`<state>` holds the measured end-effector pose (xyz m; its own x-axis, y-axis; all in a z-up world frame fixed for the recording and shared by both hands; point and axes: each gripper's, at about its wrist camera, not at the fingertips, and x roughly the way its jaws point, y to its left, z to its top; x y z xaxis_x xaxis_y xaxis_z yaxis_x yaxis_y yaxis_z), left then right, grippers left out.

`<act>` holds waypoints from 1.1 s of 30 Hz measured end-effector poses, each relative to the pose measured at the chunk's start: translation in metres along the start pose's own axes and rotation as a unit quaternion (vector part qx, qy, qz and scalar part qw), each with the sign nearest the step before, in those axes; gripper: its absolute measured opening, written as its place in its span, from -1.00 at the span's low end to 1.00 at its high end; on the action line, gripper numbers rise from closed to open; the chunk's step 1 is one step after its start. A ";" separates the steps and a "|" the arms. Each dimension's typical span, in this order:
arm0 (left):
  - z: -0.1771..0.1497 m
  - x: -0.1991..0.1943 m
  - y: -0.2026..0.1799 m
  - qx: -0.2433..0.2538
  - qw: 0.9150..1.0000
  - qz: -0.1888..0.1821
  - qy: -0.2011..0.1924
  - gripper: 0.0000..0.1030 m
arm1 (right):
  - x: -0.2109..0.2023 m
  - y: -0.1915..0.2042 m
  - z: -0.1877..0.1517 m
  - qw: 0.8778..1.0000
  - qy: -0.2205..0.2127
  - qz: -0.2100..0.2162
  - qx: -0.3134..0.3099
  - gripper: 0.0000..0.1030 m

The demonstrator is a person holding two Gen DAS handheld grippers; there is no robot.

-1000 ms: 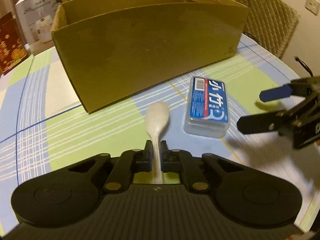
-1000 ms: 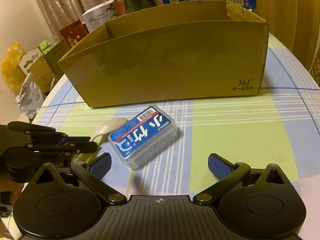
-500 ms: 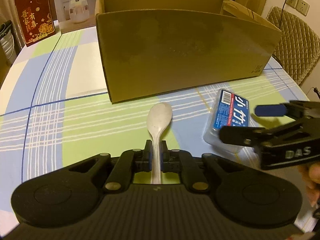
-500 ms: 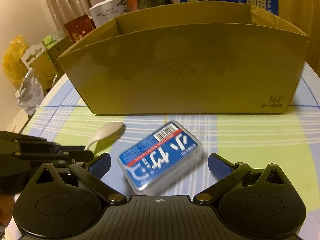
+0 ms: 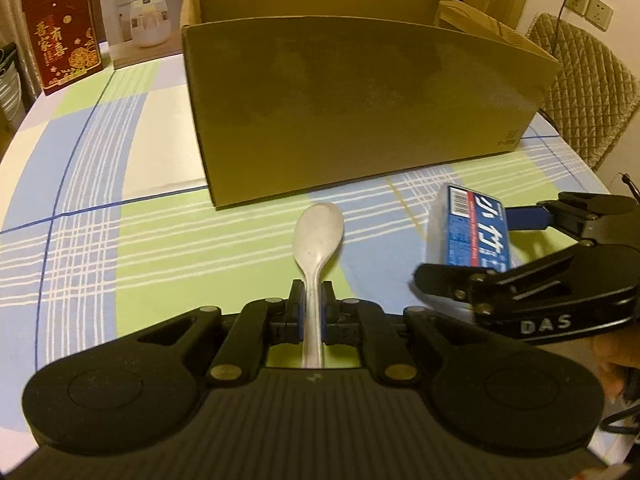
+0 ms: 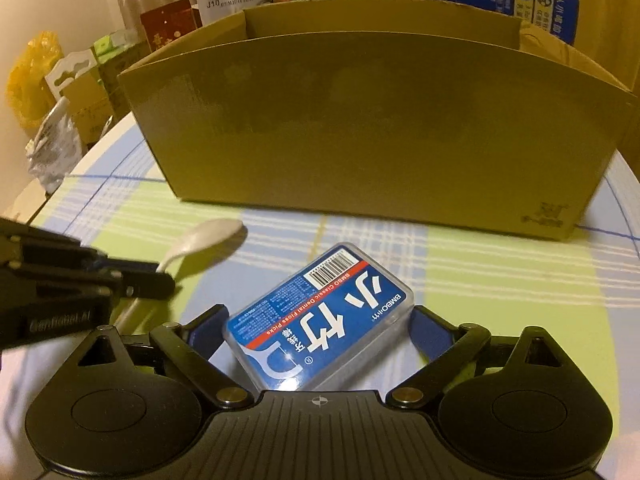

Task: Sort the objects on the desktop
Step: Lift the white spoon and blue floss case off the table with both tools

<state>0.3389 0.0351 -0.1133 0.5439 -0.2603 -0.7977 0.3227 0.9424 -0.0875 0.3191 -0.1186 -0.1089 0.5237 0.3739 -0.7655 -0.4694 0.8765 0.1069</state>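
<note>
Two tools: left tool (image 5: pixel 313 307) clenched on one spoon (image 5: pixel 318 236); right tool (image 6: pixel 316 334) closing around one floss box (image 6: pixel 320 322), pads not touching yet. One carton (image 6: pixel 380 128) mid-counter (image 5: pixel 120 240).

Your cardboard box (image 5: pixel 360 108) sits on the table (image 5: pixel 100 240), toward its far side. The spoon (image 5: pixel 318 240) is just in front of it, bowl pointing at the box wall, handle between your left gripper (image 5: pixel 312 312) pads. The floss pick case (image 6: pixel 320 320) lies right of the spoon, between your right gripper (image 6: pixel 316 332) fingers, which are closing. Two cartons (image 5: pixel 136 12) stand behind the box to its left, a chair (image 5: pixel 580 92) to the right off the table.
</note>
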 end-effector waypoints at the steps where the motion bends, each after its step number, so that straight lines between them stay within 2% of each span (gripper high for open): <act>1: -0.001 -0.001 -0.001 0.001 1.000 -0.002 0.001 -0.92 | -0.005 -0.002 -0.003 1.000 0.002 -0.001 -0.007 0.81; 4: -0.003 -0.003 -0.007 0.010 1.000 -0.009 0.003 -0.92 | -0.022 -0.004 -0.013 1.000 0.002 -0.002 -0.021 0.81; 9: -0.006 -0.008 -0.020 0.022 1.000 -0.020 0.001 -0.92 | -0.039 -0.012 -0.026 1.000 0.003 -0.008 -0.008 0.81; 16: -0.009 -0.020 -0.033 0.036 0.999 -0.019 -0.003 -0.92 | -0.048 -0.015 -0.033 1.000 0.003 -0.010 0.003 0.81; 26: -0.012 -0.009 -0.032 0.048 0.999 -0.023 0.006 -0.86 | -0.039 -0.017 -0.036 1.000 0.006 -0.009 0.007 0.81; 33: -0.010 -0.003 -0.033 0.046 0.999 -0.022 0.005 -0.86 | -0.040 -0.015 -0.038 1.000 0.003 -0.024 0.013 0.85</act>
<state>0.3189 0.0066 -0.1137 0.5197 -0.2975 -0.8009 0.4152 0.9072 -0.0676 0.2781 -0.1586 -0.1041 0.5406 0.3299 -0.7739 -0.4255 0.9008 0.0867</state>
